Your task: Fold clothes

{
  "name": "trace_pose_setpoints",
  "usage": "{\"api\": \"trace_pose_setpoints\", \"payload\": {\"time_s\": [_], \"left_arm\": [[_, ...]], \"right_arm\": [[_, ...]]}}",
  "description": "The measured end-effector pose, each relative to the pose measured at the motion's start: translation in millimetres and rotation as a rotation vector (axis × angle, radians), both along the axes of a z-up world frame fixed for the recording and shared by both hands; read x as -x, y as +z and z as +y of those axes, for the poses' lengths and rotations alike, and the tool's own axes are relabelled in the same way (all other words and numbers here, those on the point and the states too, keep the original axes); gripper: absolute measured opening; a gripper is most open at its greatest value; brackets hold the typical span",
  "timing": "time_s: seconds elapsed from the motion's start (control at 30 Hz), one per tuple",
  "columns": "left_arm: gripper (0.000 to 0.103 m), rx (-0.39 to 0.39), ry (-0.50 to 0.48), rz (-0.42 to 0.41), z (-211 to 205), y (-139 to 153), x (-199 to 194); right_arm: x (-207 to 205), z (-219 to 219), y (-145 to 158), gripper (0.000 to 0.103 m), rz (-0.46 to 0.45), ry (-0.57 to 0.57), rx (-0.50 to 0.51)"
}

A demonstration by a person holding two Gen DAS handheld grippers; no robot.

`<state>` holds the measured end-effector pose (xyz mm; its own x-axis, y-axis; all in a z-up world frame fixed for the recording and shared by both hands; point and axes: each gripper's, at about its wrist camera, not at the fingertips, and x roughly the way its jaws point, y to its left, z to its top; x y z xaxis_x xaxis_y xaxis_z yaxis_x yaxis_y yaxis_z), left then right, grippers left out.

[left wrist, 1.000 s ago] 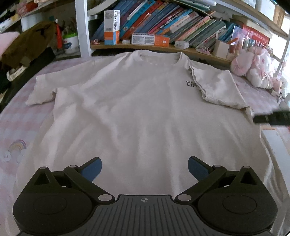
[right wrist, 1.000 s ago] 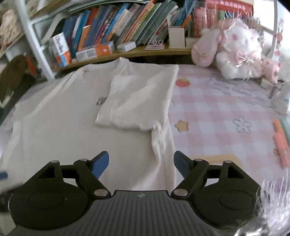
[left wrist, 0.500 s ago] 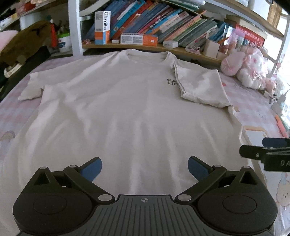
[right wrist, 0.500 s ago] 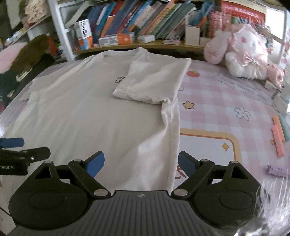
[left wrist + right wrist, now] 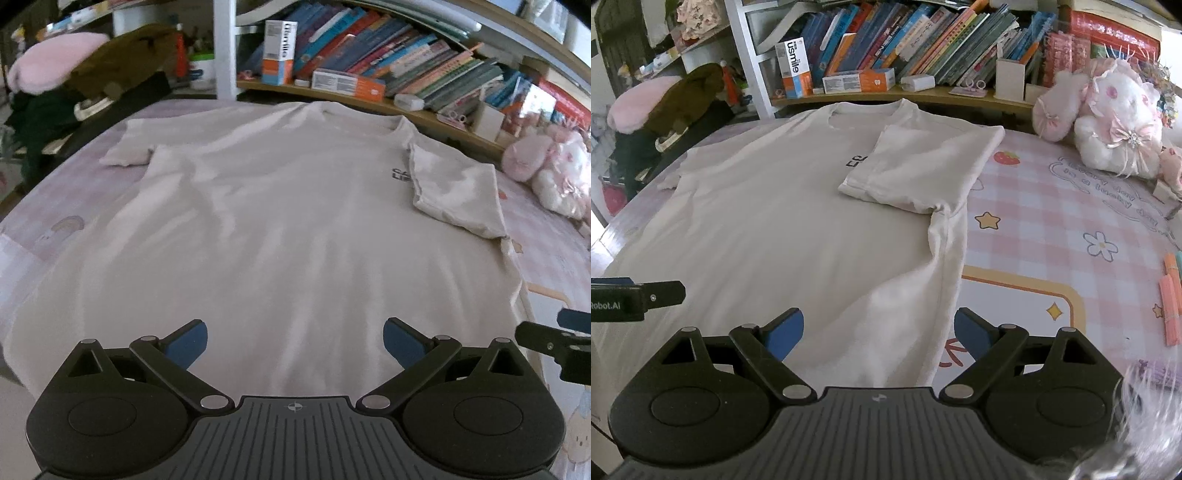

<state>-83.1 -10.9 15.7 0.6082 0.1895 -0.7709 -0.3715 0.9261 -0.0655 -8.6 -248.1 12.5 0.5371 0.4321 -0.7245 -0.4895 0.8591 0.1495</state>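
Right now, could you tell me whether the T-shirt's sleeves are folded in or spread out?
One is folded: the right-side sleeve lies over the T-shirt chest; the other sleeve is spread flat.

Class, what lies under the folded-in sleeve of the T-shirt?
The sleeve lies on the T-shirt chest, covering part of the dark printed logo; the rest is hidden.

T-shirt [image 5: 798, 236] lies flat on the worktop [image 5: 1052, 229], collar toward the bookshelf [image 5: 923, 44] behind it. Its right sleeve [image 5: 923, 166] is folded onto the chest; left sleeve [image 5: 125, 155] spread out. Plush toy [image 5: 1115, 122] sits right of the shirt. Left tool [image 5: 293, 341] over the hem middle, right tool [image 5: 877, 332] over the hem's right corner.
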Motion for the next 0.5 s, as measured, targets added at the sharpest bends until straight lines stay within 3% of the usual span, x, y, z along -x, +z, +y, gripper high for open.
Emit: {"api": "trace_pose_setpoints", "payload": {"time_s": [0.2, 0.5], "left_arm": [[0.102, -0.003, -0.021, 0.028, -4.4, 0.5, -1.7], [0.102, 0.005, -0.150, 0.041, -3.4, -1.3, -13.2]], "right_arm": [[3.7, -6.5, -0.5, 0.089, 0.008, -0.025, -0.010], [14.2, 4.0, 3.4, 0.090, -0.007, -0.114, 0.007]]}}
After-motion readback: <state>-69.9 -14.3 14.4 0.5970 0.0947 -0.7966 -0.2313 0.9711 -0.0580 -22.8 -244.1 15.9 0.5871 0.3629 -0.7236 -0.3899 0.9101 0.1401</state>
